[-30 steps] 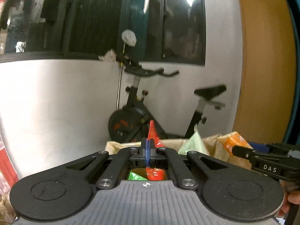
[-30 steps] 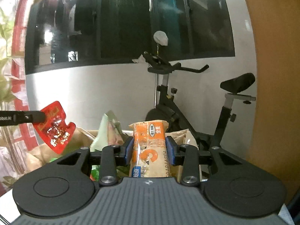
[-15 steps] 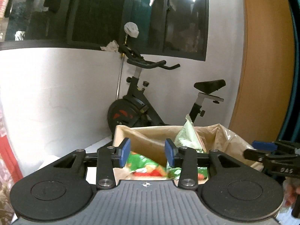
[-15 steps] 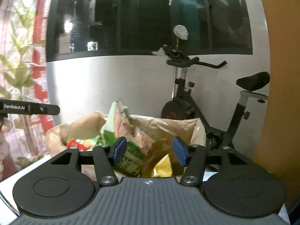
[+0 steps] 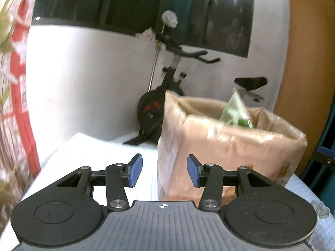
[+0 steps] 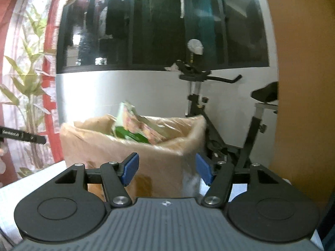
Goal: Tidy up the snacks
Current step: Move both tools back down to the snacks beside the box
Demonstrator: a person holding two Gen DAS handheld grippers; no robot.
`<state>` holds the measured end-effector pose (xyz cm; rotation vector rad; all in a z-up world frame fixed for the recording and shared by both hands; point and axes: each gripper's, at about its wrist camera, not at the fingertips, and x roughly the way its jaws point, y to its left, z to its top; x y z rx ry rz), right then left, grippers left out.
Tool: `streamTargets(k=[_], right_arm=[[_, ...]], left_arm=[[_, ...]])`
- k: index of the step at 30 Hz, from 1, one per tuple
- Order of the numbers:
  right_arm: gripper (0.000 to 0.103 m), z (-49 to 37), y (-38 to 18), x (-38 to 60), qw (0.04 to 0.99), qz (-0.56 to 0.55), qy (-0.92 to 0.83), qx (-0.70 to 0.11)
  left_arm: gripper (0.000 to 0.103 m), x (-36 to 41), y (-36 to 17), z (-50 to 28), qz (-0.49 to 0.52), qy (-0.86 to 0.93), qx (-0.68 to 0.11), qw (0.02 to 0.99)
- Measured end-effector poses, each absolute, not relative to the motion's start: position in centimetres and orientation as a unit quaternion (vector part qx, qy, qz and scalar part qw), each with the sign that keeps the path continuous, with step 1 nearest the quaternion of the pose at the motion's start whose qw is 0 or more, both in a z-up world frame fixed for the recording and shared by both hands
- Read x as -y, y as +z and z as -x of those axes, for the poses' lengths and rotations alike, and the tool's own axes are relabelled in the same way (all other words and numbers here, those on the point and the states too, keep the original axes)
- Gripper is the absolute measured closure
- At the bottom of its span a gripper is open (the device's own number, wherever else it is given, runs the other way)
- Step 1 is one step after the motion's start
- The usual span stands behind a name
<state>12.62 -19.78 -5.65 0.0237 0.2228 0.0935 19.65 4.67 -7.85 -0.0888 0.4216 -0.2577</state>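
The tall brown cardboard box (image 5: 230, 146) wrapped in glossy clear tape stands on the white table top (image 5: 88, 152), and our snacks sit inside it: a pale green and dark green crinkled snack packet (image 5: 234, 113) pokes up above the rim, leaning toward the far side. From our right-hand camera the same box (image 6: 129, 146) fills the middle of the view, with the green packet (image 6: 129, 127) tilted in its open top among other wrappers too blurred for us to tell apart.

Our left gripper (image 5: 164, 170) is spread wide with nothing between its blue pads (image 5: 134, 170); it hangs just in front of the box's near left corner, apart from it. Our right gripper (image 6: 166, 169) is likewise spread and empty, its blue pads (image 6: 129, 168) framing the box's front face without touching it. The left gripper's black finger (image 6: 23, 136) shows at the left edge of the right view.

Behind the box a black exercise bike (image 5: 167, 96) stands against the white wall, under a dark window (image 6: 163, 25). An orange-brown wooden panel (image 5: 309, 62) rises at the right.
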Motion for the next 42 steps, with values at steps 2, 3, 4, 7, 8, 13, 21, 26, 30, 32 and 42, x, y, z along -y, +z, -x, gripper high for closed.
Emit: streamTargets(k=[2, 3, 4, 7, 8, 13, 21, 26, 30, 32, 42], right_arm=[[0.04, -12.4, -6.9, 20.4, 0.992, -0.01, 0.028, -0.12], [0.04, -12.3, -7.6, 20.7, 0.992, -0.01, 0.018, -0.127], [0.04, -12.4, -8.4, 21.1, 0.99, -0.01, 0.004, -0.137], [0.045, -13.0, -10.9, 22.1, 0.982, -0.024, -0.03, -0.186], [0.045, -13.3, -11.6, 22.4, 0.978, -0.033, -0.035, -0.202], [0.046, -14.6, -15.5, 23.2, 0.95, -0.098, -0.035, -0.295], [0.051, -17.8, -17.5, 23.8, 0.923, -0.154, -0.075, -0.345], [0.062, -18.4, -18.5, 21.7, 0.922, -0.09, -0.073, -0.368], [0.072, -17.8, -19.2, 20.4, 0.93, -0.042, -0.06, -0.359], [0.074, -17.7, -19.3, 20.4, 0.931, -0.036, -0.061, -0.357], [0.072, -19.7, -18.9, 20.6, 0.933, -0.032, -0.061, -0.352]], left_arm=[[0.054, -4.8, -9.0, -19.8, 0.051, -0.122, -0.223, 0.966], [0.054, -4.8, -9.6, -19.7, 0.053, -0.12, -0.228, 0.965], [0.054, -4.7, -10.0, -19.9, 0.054, -0.118, -0.233, 0.964], [0.054, -4.6, -10.7, -20.0, 0.056, -0.116, -0.239, 0.962], [0.054, -4.6, -10.8, -20.1, 0.056, -0.117, -0.24, 0.962], [0.054, -4.5, -11.5, -20.3, 0.052, -0.12, -0.248, 0.96], [0.054, -4.7, -12.2, -19.6, 0.056, -0.12, -0.26, 0.956], [0.054, -5.2, -12.6, -19.1, 0.059, -0.119, -0.264, 0.955], [0.054, -5.5, -13.3, -18.7, 0.066, -0.118, -0.274, 0.952], [0.054, -5.4, -13.7, -18.6, 0.066, -0.119, -0.281, 0.95], [0.054, -4.9, -14.6, -17.9, 0.066, -0.121, -0.291, 0.947]])
